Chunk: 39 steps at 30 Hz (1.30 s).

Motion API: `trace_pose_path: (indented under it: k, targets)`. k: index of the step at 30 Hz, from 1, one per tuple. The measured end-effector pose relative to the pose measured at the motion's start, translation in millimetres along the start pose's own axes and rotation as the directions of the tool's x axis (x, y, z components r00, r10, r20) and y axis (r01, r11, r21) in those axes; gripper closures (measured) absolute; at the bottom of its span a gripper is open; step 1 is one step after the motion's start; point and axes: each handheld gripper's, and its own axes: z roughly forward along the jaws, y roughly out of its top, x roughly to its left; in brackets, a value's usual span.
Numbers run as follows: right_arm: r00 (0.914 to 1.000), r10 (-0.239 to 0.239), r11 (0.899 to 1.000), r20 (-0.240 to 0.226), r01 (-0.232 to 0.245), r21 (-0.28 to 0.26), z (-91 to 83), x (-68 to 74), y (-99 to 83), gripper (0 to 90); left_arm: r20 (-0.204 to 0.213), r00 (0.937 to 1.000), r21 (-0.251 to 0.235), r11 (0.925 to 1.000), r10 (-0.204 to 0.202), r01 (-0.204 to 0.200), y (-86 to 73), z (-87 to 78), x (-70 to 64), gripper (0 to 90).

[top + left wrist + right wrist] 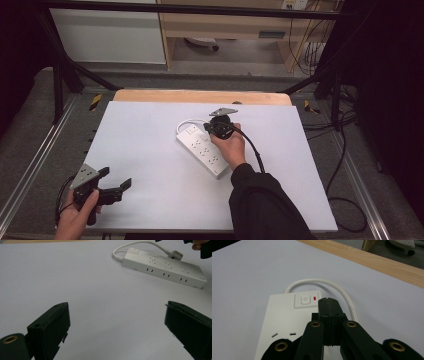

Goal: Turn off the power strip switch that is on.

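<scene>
Right claw (329, 301) clamped tight, jaws pressed flat together with nothing between them, tips poised just above the switch end of the power strip (204, 149); just ahead and a touch left of those tips, the white rocker switch (305, 300), with a small red indicator (315, 298) beside it, nearer the tips; looks like a push on that switch coming up. Beyond the tips, the white cord (322, 282) looping out from the strip's end and curving back alongside; farther still, the wooden edge (372, 261) of the worktop (150, 150).

Left claw (116, 326) spread wide, gripping nothing, hanging low over bare worktop; power strip (163, 270) well ahead of it and off to its right, its plug (175, 255) lying on top of the strip.

Risks from here: tips sitting right of the switch, so a straight press likely to land on the indicator or plain casing rather than the rocker; strip lying loose, unheld by the left claw, so an off-centre shove liable to slide or swivel it; cord close by the jaws, easy to snag on pulling away.
</scene>
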Motion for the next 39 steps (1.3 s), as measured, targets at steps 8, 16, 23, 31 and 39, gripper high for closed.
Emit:
trace_pose_path:
  k: [8, 16, 23, 31, 39]
  targets:
    - [0.9999, 0.011, 1.0, 0.001, -0.011, -0.003, 2.2, 0.5, -5.0, 90.0, 0.002, 1.0, 0.002, 1.0, 0.002, -0.002, -0.2, 0.3, -0.3, 6.1]
    - [0.9995, 0.032, 0.999, 0.001, -0.032, -0.009, 4.4, 0.9, -10.4, 90.0, 0.005, 1.0, 0.003, 1.0, 0.003, -0.003, -0.3, 0.6, -0.8, 6.1]
    - [0.9995, 0.033, 0.999, 0.003, -0.033, -0.004, 5.5, 0.7, -13.6, 90.0, 0.007, 1.0, 0.003, 1.0, 0.005, -0.005, -0.3, 0.8, -1.0, 6.1]
    - [0.9995, 0.032, 0.999, 0.002, -0.032, 0.01, 6.5, 1.9, -17.6, 90.0, 0.007, 1.0, 0.003, 1.0, 0.005, -0.005, -0.3, 0.8, -0.9, 6.1]
    - [0.9997, 0.025, 1.0, 0.0, -0.025, 0.02, 4.0, 4.0, -26.1, 90.0, 0.006, 1.0, 0.003, 1.0, 0.004, -0.004, -0.3, 0.7, -1.0, 6.1]
